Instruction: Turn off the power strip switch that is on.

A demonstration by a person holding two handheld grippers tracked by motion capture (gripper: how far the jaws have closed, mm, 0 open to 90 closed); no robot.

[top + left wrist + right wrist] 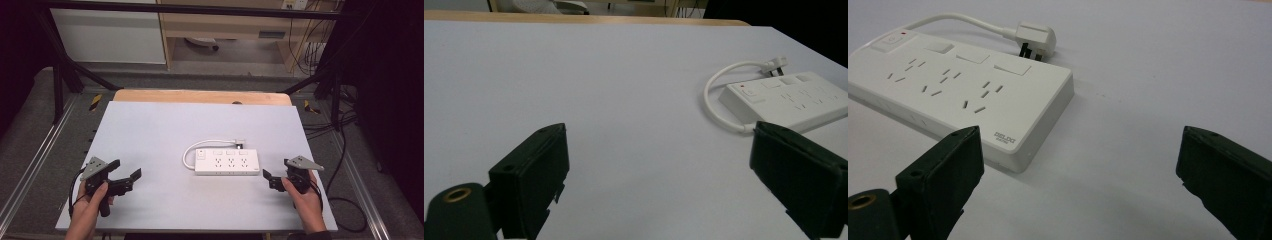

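While a person's hands hold a two-jaw gripper at each side, a white power strip (227, 163) lies flat on the pale worktop (150, 130), right of centre and nearer the front edge than the back. Its white cord (192, 149) loops out from the left end and curls back behind the strip, where the plug (240, 144) rests on the worktop just beside the strip's rear edge. The left gripper (126, 170) sits near the front left corner, jaws spread wide and holding nothing, well apart from the strip. The right gripper (267, 178) is near the front right, close to the strip's right end but not touching it, jaws likewise wide apart and empty.
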